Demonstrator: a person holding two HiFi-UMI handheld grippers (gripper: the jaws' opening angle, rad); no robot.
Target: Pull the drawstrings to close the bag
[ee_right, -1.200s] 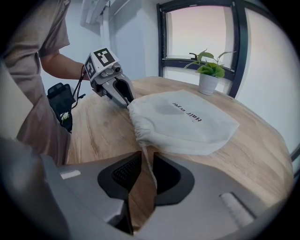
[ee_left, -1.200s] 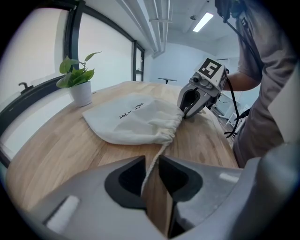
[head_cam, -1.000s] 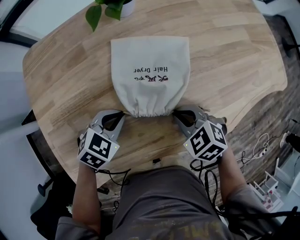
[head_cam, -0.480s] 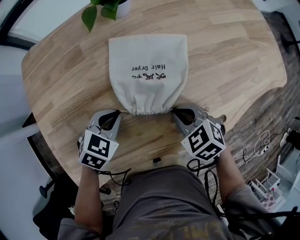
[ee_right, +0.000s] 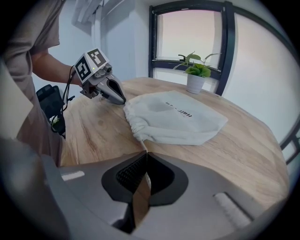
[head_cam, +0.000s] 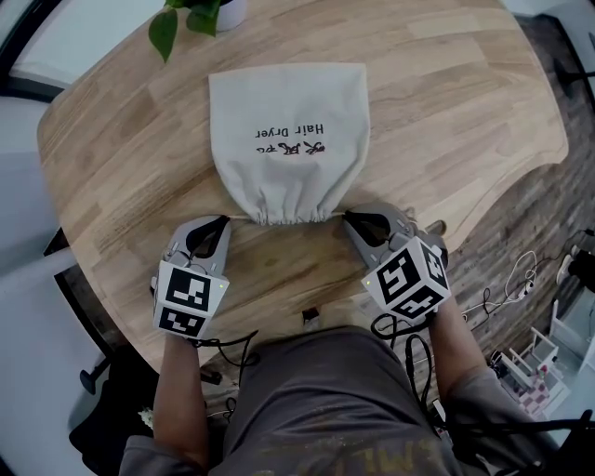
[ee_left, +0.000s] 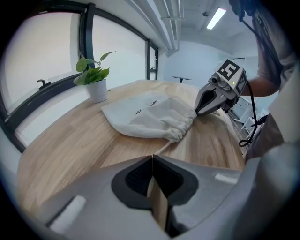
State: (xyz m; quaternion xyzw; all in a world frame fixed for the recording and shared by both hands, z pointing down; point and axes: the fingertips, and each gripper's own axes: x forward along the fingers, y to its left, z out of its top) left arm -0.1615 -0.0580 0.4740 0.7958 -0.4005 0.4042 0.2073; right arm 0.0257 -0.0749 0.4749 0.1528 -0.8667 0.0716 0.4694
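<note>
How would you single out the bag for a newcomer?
On the wooden table, near the potted plant, lies a cream cloth bag. The left tongs and right tongs each pinch a drawstring at its gathered mouth; only it is printed Hair Dryer.

We are in an office-like workroom. We identify it by a round wooden table (head_cam: 446, 121), tall black-framed windows (ee_right: 187, 35), a potted plant (ee_left: 93, 77), exposed ceiling pipes (ee_left: 171, 23), a strip light (ee_left: 216, 18) and loose cables (head_cam: 507, 293) on the floor (head_cam: 548, 218).
</note>
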